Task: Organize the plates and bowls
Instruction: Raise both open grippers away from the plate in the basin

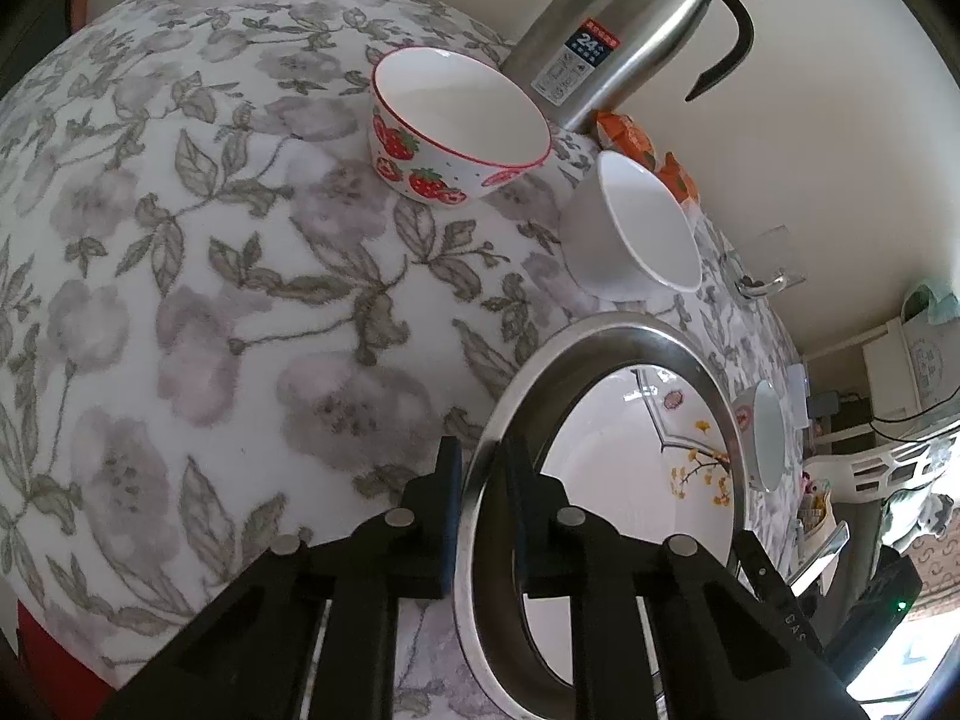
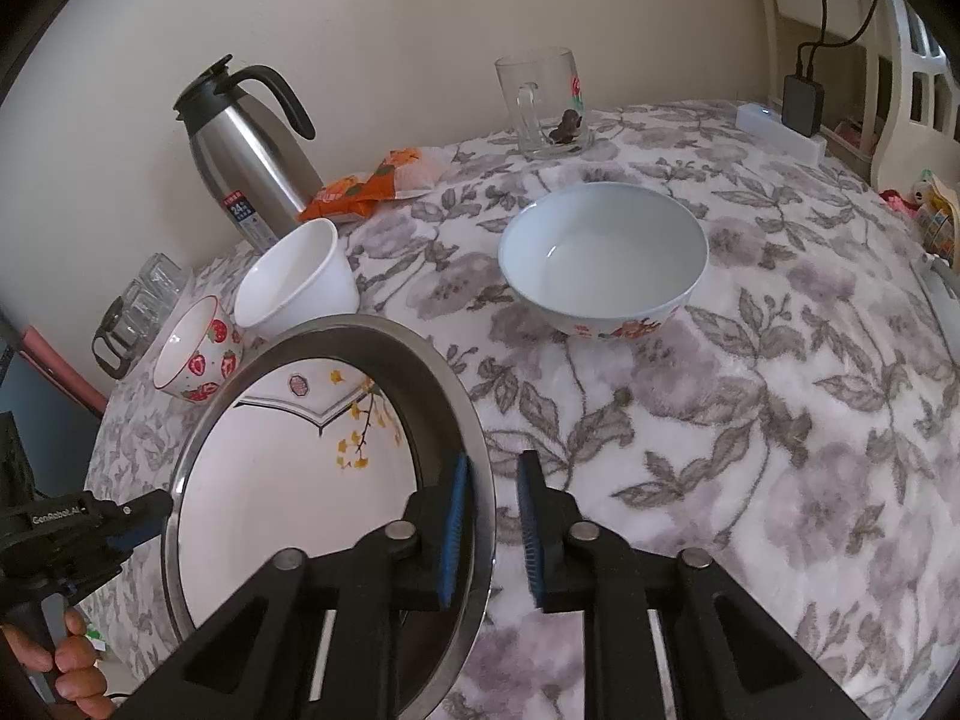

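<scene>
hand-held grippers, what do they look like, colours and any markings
Both are black plastic with two flat fingers on angled linkage arms with round silver pivot pins. The right hand-held gripper has ribbed blue pads. The left hand-held gripper has dark pads; its body carries white GenRobot.AI lettering and a bare hand grips its handle.

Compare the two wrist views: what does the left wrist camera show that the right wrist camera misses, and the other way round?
Only the left view: a metal hook on the wall. Only the right view: a glass mug, a black charger and a person's hand. Both share the steel plate holding a flowered plate, the strawberry bowl, the white bowl, the thermos and the orange packet.
</scene>
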A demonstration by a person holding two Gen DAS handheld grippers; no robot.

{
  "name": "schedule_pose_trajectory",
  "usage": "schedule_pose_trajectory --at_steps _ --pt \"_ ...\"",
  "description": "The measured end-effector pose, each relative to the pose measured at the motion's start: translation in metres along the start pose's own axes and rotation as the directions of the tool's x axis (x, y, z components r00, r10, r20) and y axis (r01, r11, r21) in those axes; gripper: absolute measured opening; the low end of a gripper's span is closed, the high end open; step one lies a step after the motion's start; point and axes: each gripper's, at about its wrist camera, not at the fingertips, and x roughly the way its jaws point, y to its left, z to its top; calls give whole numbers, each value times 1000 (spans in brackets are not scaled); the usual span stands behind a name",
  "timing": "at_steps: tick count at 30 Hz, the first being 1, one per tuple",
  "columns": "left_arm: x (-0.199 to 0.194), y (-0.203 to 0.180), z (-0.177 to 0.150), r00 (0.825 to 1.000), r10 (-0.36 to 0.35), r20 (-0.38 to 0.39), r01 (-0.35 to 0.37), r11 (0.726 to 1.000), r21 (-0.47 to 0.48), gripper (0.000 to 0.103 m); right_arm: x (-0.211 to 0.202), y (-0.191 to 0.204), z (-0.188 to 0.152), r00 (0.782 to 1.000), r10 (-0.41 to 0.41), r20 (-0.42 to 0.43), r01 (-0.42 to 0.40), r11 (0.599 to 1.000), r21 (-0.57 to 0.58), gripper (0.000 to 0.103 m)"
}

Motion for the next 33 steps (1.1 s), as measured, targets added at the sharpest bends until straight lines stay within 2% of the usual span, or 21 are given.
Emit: schedule_pose_trajectory --at_steps 3,11,21,33 --pt "1 1 0 1000 3 2 -3 1000 1 12 0 4 0 1000 -2 11 2 1000 -20 11" --pt "2 -1 2 1000 2 17 -2 1000 12 12 1 9 0 1000 -22 19 23 999 -42 11" --pt "-2 5 5 999 -18 29 19 1000 -18 12 5 10 0 1000 -10 13 11 999 -39 10" --pt "-3 2 4 1000 -1 30 2 1000 -3 13 4 12 -2 1000 -18 11 19 999 -50 10"
